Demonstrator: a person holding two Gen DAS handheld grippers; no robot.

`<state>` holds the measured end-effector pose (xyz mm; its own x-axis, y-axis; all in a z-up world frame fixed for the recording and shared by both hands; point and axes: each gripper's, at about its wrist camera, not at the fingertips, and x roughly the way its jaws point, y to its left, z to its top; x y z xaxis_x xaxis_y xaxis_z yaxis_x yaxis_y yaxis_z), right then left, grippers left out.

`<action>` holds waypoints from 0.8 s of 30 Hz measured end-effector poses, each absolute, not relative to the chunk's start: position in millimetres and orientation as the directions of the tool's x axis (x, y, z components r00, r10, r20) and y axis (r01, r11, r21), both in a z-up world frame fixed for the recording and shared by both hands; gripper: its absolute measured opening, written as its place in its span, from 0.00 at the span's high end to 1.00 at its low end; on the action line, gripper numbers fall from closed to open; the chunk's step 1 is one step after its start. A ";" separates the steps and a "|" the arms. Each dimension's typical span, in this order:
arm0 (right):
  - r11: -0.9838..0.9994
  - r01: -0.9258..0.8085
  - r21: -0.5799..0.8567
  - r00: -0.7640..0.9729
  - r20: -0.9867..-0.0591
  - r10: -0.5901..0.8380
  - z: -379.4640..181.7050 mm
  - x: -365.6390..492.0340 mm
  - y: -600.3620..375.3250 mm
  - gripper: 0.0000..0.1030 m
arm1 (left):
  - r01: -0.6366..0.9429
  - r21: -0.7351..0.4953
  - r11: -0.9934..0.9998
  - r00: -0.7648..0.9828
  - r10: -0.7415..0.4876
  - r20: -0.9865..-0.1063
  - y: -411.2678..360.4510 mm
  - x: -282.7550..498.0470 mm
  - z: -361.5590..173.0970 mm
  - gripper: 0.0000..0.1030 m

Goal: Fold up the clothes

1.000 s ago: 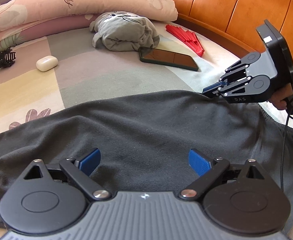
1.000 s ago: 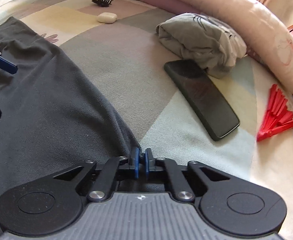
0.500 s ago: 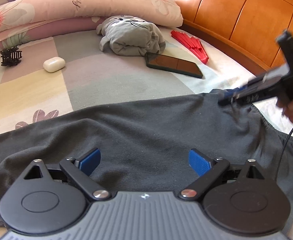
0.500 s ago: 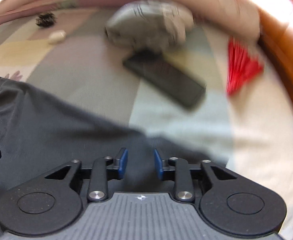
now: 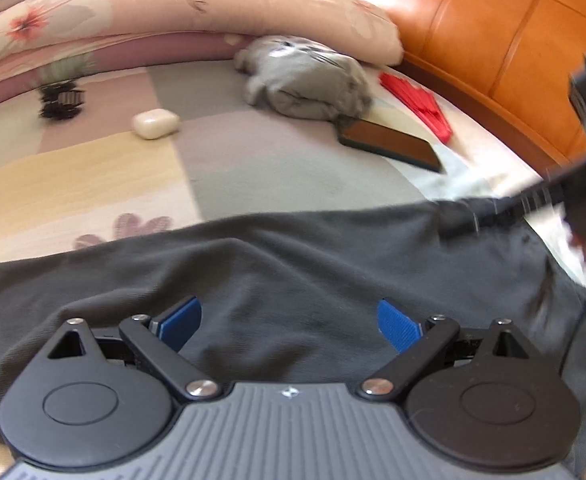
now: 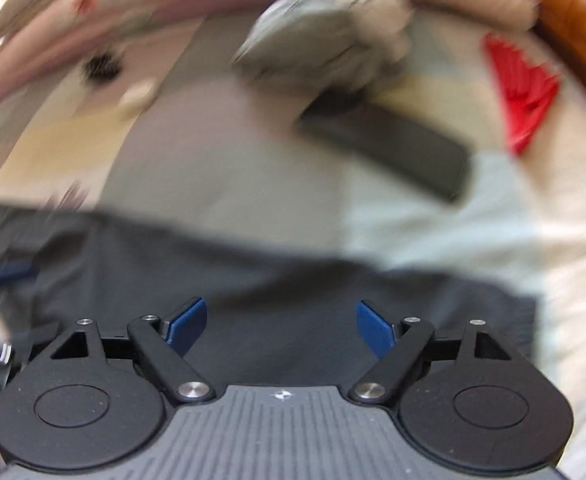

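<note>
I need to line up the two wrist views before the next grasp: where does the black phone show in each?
Left wrist: the black phone lies upper right of centre, beyond the dark grey garment.
Right wrist: the phone is blurred, right of centre, again beyond the garment.
Shared landmark: the red fan lies just right of the phone in both.
</note>
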<state>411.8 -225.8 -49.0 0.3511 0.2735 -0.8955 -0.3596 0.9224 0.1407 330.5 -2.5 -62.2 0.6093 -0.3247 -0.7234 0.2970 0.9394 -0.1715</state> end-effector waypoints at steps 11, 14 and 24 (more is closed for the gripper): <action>0.969 -0.219 0.113 0.452 -0.869 0.203 -68.3 421.1 -220.1 0.03 | 0.266 -0.164 0.950 0.604 -0.297 -0.739 5.6 338.9 -68.6 0.08; 0.962 -0.197 0.191 0.446 -0.856 0.261 -67.3 383.9 -238.9 0.00 | 0.278 -0.183 0.943 0.600 -0.320 -0.733 3.2 339.1 -68.8 0.08; 0.892 -0.118 0.437 0.437 -0.783 0.442 -64.8 262.2 -300.4 0.00 | 0.067 -0.210 0.975 0.712 -0.194 -0.675 89.5 343.1 -20.0 0.08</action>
